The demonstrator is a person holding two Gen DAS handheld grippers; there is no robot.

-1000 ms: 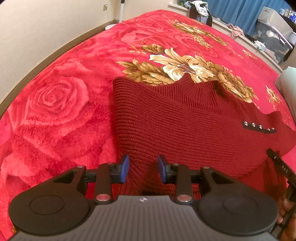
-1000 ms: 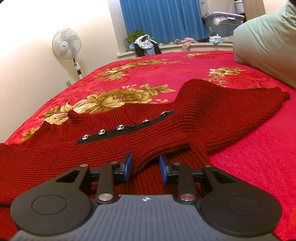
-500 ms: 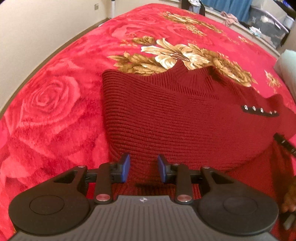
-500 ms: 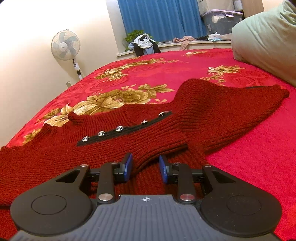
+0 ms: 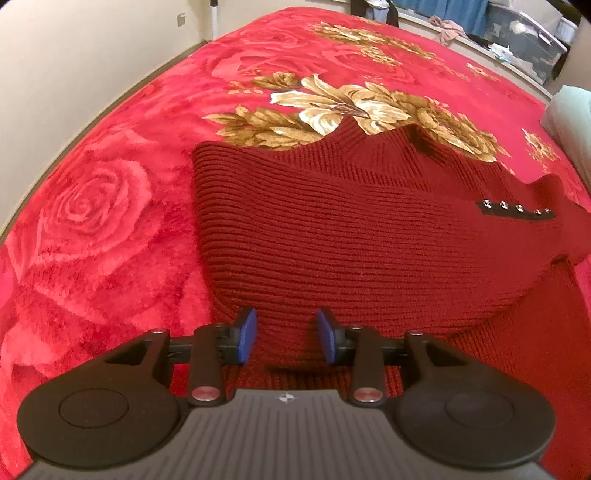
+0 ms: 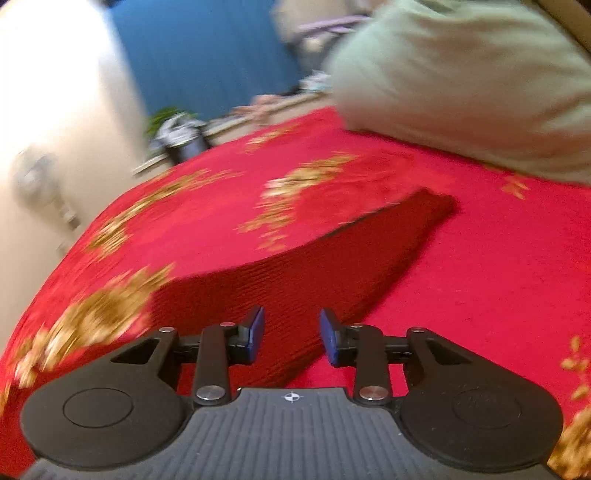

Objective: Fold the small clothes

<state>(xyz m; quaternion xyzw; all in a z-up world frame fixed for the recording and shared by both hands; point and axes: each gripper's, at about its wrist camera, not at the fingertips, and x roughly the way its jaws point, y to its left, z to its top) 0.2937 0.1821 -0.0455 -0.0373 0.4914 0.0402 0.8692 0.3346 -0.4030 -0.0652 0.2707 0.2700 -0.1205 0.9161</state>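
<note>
A dark red knitted sweater point(image 5: 351, 229) lies folded on the red rose blanket point(image 5: 110, 206), its black button strip point(image 5: 517, 208) at the right. My left gripper point(image 5: 288, 336) hangs over the sweater's near folded edge. Its jaws are opening, and the knit lies between the blue pads without being pinched. In the blurred right wrist view, my right gripper point(image 6: 291, 332) sits at the near end of the sweater's outstretched part point(image 6: 332, 254). Its jaws are opening too, and the pads are clear of the cloth.
A pale green pillow point(image 6: 461, 81) lies on the bed at the far right, its edge also in the left wrist view point(image 5: 569, 122). A cream wall point(image 5: 74, 55) runs along the bed's left side. Blue curtains point(image 6: 207, 55) and a storage box point(image 5: 524, 33) stand beyond the bed.
My right gripper has swung fast to the right, off the button strip and toward the outstretched part. Both pairs of pads stand slightly wider. The hand and tool at the left view's right edge are gone.
</note>
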